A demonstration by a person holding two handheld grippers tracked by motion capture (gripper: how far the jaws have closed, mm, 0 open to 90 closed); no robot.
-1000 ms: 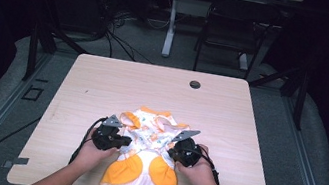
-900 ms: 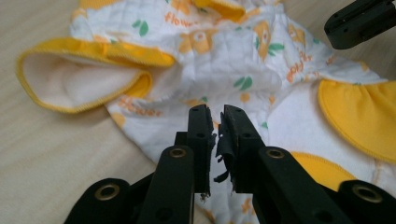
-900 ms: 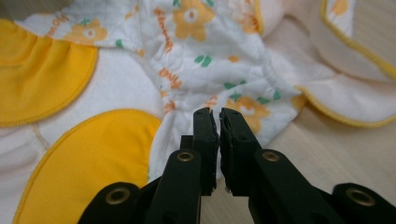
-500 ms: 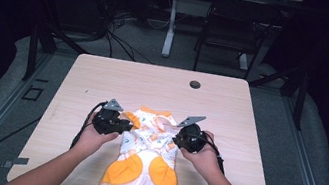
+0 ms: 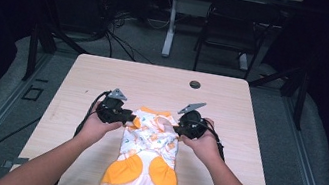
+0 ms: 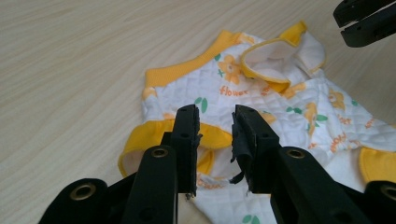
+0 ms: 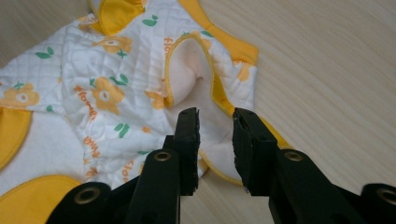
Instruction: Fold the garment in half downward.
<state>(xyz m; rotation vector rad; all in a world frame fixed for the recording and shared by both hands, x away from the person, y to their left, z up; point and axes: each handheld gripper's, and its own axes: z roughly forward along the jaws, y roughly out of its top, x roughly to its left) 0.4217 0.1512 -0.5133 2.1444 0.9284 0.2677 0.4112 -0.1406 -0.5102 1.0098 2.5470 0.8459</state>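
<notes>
Wooden table [image 5: 104,77] — our left gripper [image 6: 215,126] and right gripper [image 7: 215,128], jaws parted, flank the garment [image 5: 148,145] — neither pinching cloth.

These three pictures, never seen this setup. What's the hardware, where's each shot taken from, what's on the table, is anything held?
No robot here: a person works at a table with a hand-held two-finger gripper in each hand. The high view looks down from above the person's side; the left gripper shows at its left, the right gripper at its right. The other two pictures come from cameras riding on each gripper, looking along its black fingers. On the table lies a small quilted garment, white with orange flowers and yellow trim, plus a small dark round thing near the far edge. Both grippers are open at the garment's upper sides, one on each; nothing is held.
</notes>
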